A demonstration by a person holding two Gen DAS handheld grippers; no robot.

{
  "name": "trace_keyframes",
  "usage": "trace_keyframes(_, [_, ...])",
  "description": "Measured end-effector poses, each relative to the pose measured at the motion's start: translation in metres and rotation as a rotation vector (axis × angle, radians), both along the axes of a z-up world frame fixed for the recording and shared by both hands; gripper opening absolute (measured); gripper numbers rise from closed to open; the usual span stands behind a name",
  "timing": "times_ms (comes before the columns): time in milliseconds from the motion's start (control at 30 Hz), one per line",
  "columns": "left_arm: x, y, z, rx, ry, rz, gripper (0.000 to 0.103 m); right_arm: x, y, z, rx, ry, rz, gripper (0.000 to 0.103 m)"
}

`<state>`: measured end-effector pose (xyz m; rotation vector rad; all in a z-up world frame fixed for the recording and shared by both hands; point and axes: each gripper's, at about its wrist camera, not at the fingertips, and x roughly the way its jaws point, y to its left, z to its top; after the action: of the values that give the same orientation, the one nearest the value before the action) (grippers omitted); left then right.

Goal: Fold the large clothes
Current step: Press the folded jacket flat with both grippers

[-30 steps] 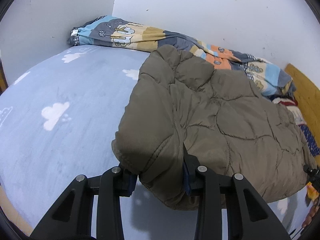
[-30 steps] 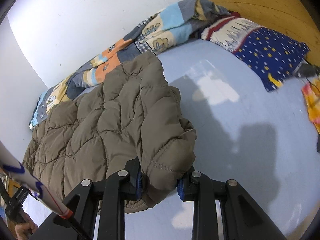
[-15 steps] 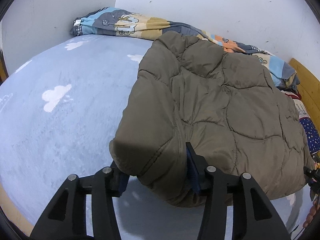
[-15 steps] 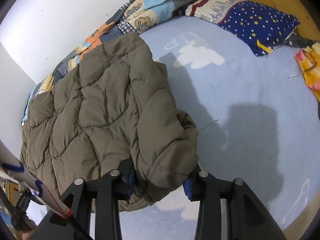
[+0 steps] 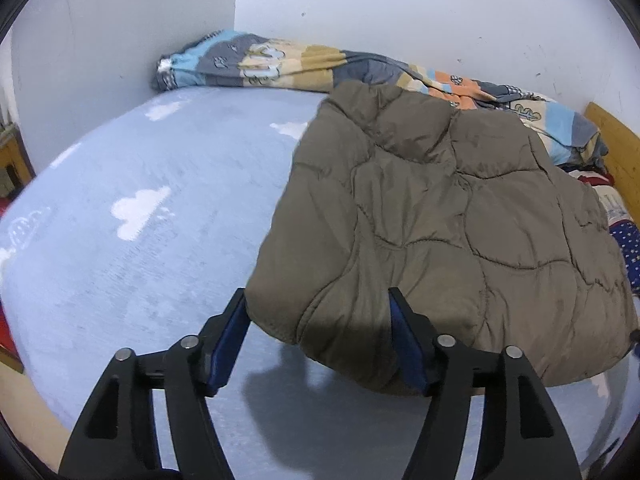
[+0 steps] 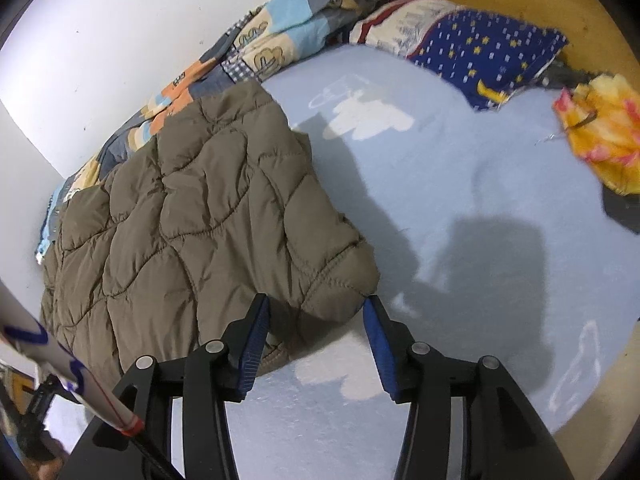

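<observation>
Now the puffy olive quilted jacket (image 5: 440, 216) lies folded over on the blue cloud-print bed (image 5: 140, 208), its far edge against the patchwork blanket (image 5: 280, 64) along the wall. Both tongs stand open: the left tongs (image 5: 318, 320) straddle one near corner, the right tongs (image 6: 316, 320) the other, apparently not pinching it. I judge the jacket light, soft and springy, with a slick shell that wants to puff back open. A corner with its stitched hem is the best hold, taken deep enough to catch both layers.
</observation>
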<state>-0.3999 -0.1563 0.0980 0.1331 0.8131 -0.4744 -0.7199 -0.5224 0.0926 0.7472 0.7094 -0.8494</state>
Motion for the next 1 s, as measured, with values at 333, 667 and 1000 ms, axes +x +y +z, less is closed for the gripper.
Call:
trace_keyframes(333, [-0.016,0.009,0.023,0.016,-0.145,0.007,0.072,0.032,0.028,0.027,-0.157,-0.012,0.108,0.052])
trace_keyframes(667, [-0.030,-0.023,0.021,0.014,-0.130,-0.066,0.072,0.090,0.066,0.023,-0.240,0.043,0.287,0.054])
trace_keyframes(1000, [-0.019,-0.058,-0.016,0.104,-0.062,-0.094,0.080,0.114,0.061,-0.022,-0.177,0.160,0.328,0.059])
